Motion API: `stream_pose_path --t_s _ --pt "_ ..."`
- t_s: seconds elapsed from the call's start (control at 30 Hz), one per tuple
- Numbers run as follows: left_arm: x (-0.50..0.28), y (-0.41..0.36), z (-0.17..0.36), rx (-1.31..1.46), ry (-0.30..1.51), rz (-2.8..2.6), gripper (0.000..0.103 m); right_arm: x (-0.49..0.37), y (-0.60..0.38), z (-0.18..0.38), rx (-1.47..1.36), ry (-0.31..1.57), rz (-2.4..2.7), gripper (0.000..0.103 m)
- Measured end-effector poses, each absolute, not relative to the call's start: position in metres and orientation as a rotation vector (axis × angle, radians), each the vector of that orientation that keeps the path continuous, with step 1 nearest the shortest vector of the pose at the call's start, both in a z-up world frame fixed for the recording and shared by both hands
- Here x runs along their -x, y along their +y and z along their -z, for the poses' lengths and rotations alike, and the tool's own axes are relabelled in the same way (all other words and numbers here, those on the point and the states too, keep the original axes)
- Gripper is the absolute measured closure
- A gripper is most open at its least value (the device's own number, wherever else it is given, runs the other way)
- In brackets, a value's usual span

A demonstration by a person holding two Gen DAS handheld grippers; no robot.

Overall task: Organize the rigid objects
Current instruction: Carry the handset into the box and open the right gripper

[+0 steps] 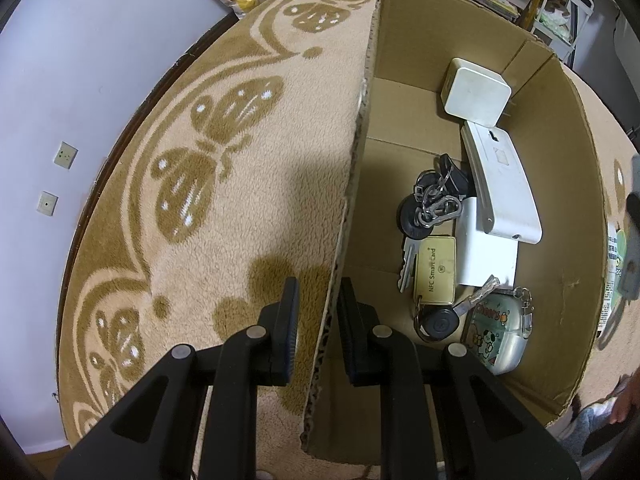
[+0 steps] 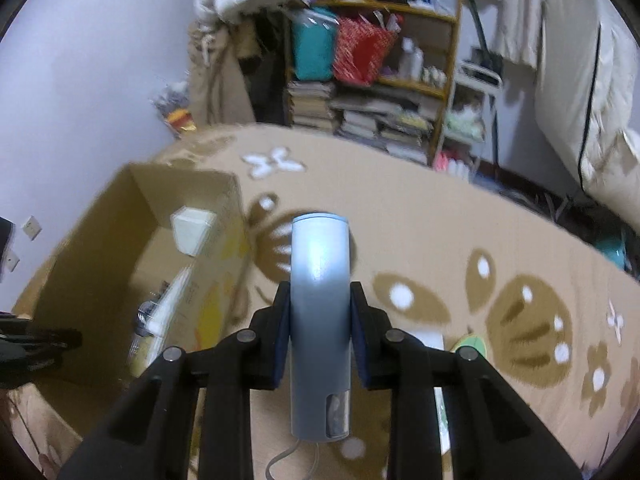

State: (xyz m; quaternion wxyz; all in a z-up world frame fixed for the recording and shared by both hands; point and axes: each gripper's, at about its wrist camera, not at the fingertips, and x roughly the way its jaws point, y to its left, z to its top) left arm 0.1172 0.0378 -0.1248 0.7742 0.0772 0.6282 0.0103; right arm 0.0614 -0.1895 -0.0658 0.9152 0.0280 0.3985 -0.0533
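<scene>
So the right gripper (image 2: 319, 328) had its jaws pinching a grey-blue stick-shaped gadget (image 2: 320, 320) around the middle, up above the butterfly blanket (image 2: 440, 240) with the cardboard box (image 2: 120, 240) off to its left. The left gripper (image 1: 318, 320) was clamped tight on the box wall (image 1: 352, 184), holding it steady. My worry: the gadget looked smooth and long, so it could've slid out or clipped the rim going in, landing on the keys (image 1: 428, 208).

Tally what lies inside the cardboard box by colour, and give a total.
White: 3, the square case, the long device and the flat box under it.
Black: 2 key bunches.
Gold: 1 NFC card.
Printed clear: 1 case.
Total: 7.
</scene>
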Motion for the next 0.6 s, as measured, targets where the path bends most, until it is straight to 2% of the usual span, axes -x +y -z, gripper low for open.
stream_pose_path --t_s 0.6 --pt "-0.119 0.036 0.125 -0.169 1.360 -0.024 0.085 -0.044 -0.141 0.030 -0.176 0.662 -0.080 0.074"
